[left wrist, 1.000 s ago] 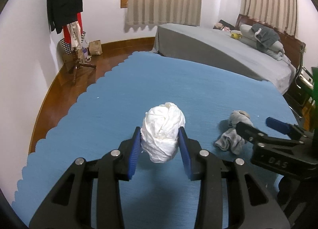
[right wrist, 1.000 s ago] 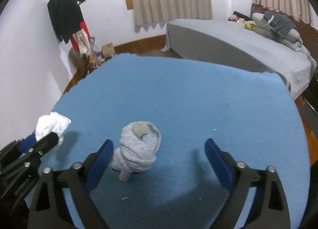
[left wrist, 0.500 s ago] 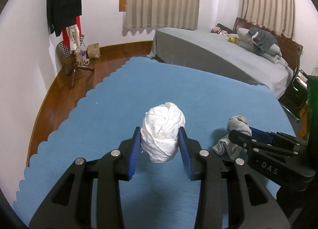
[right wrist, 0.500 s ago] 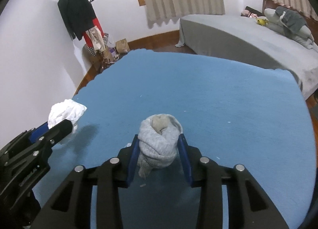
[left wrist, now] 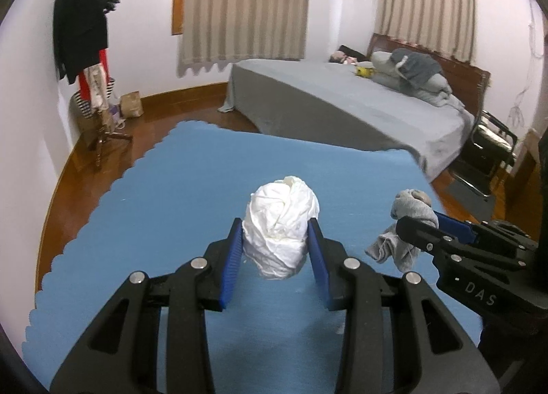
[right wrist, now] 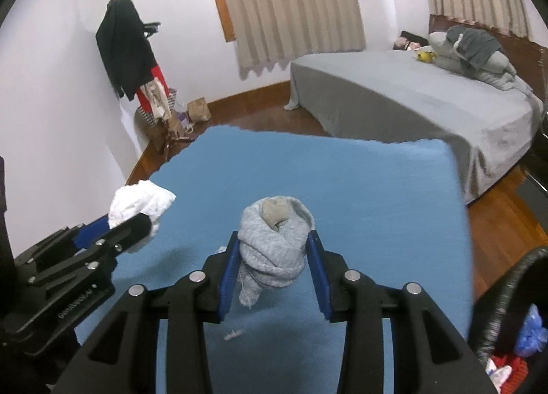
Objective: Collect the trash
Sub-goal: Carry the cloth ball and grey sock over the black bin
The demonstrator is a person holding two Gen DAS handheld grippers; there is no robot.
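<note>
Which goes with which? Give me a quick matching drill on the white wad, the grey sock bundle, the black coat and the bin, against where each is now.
1 white wad
2 grey sock bundle
3 black coat
4 bin

a on the corner rack
b in the right tongs
c lower right edge of right view
d in the left tongs

1-d, 2-b, 3-a, 4-c

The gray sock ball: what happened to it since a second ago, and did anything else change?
The right gripper closed on the gray sock ball and lifted it off the blue mat. The left gripper rose too, keeping its grip on the white wad. The bin rim now shows at lower right.
</note>
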